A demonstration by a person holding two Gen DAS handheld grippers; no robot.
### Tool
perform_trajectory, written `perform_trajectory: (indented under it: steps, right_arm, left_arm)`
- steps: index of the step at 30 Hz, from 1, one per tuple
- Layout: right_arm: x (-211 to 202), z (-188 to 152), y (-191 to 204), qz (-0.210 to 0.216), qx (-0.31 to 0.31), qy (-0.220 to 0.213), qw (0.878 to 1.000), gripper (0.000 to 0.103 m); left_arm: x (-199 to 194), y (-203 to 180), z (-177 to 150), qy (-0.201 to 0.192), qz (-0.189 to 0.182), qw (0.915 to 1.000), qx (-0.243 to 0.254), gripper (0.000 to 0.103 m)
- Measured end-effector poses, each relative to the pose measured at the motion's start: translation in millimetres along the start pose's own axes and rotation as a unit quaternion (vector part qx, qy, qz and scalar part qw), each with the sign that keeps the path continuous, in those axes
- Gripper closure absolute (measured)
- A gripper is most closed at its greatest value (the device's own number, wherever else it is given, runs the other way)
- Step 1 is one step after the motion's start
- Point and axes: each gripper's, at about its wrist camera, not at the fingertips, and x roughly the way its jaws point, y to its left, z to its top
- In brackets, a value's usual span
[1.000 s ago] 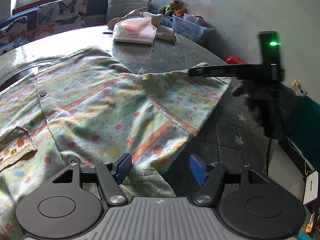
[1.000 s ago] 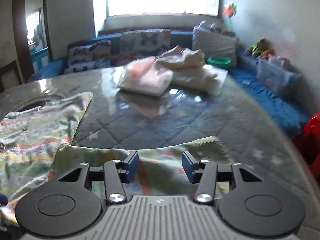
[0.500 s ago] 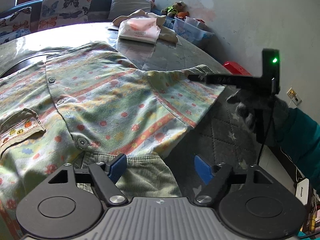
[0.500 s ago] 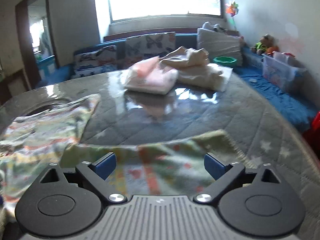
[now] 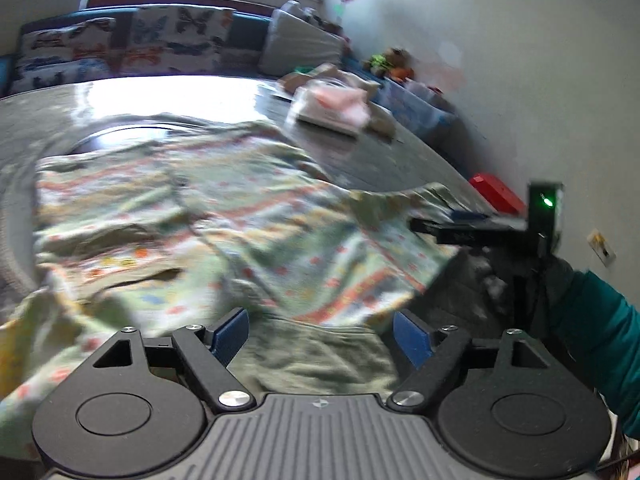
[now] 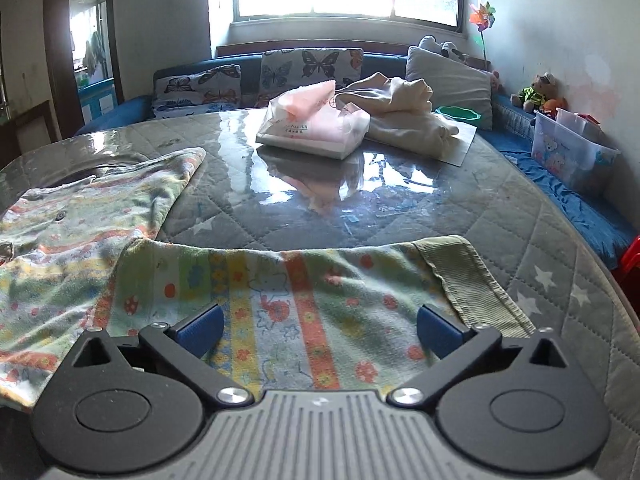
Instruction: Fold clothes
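Observation:
A child's patterned garment (image 5: 224, 232) in green, orange and yellow lies spread on the quilted table (image 6: 460, 208). Its sleeve (image 6: 304, 292) with a ribbed green cuff (image 6: 468, 280) lies flat under my right gripper (image 6: 318, 330), whose jaws are opening wide with no pad touching the cloth. My left gripper (image 5: 320, 334) hovers over the garment's ribbed hem (image 5: 320, 356), its jaws also opening, nothing pinched. In the blurred left wrist view, the right gripper (image 5: 480, 228) shows at the sleeve end, held by a gloved hand with a teal sleeve (image 5: 592, 328).
A pink packet (image 6: 316, 124) and a cream cloth pile (image 6: 404, 116) lie at the table's far side. Butterfly cushions (image 6: 312, 68) and a sofa stand behind. A plastic box (image 6: 572, 152) and a red stool (image 5: 496, 192) are at the right.
Both grippers' jaws have spread apart; the right one let the sleeve go, and it now lies flat. The left gripper drew back and lifted, so more of the garment shows.

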Motion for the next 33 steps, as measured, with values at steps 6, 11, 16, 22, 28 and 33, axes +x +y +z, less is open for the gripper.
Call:
perform_trajectory:
  steps: [6,11,16,22,28,33]
  right_arm:
    - [-9,11,24,0.018,-0.001,0.013,1.0,0.0]
    - [-18,22,80,0.091,-0.059,-0.012,0.994,0.0]
    - [-11,29,142,0.167,-0.115,-0.01,0.979,0.0]
    - [12,17,182,0.184,-0.16,0.011,0.97,0.0]
    - [15,8,180,0.188,-0.163,0.001,0.969,0.0]
    - [15,9,179,0.189,-0.162,0.001,0.968,0.0]
  left_arm:
    - [-38,41,-2,-0.042,0.05,0.9965,-0.053,0.018]
    - [-65,76,-4,-0.07,0.094,0.9884,-0.097,0.017]
    - [-88,109,-8,-0.094,0.152,0.9764,-0.122,0.015]
    - [-103,156,-11,-0.101,0.24,0.955,-0.141,0.009]
    - [-94,193,-7,-0.086,0.301,0.9405,-0.131,0.009]
    - [-79,216,-8,-0.069,0.319,0.9347,-0.141,0.01]
